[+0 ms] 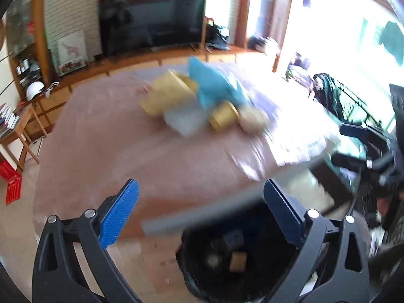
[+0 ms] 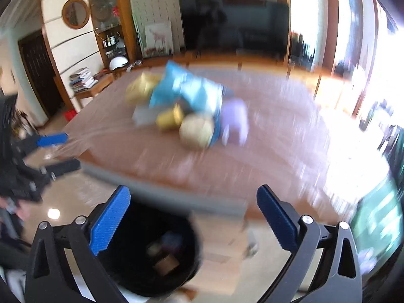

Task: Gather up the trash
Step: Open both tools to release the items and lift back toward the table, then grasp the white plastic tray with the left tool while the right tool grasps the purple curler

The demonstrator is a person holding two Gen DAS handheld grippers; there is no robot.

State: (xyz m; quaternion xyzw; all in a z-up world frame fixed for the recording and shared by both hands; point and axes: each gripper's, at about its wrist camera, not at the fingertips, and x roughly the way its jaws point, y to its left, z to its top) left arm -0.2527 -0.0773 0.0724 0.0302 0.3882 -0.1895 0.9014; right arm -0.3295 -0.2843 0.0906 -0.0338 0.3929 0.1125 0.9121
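Trash lies heaped mid-worktop, well apart from the black bin on the floor below its near edge, while left tongs and right tongs hang released, empty above the bin.

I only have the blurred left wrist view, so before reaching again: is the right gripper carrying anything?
Observer: No, the right gripper is open, with nothing in it.
Operator: Anything in the pile that the glare hides from me?
Observer: A pale purple item lies on the table, just right of the round tan piece in the right wrist view.
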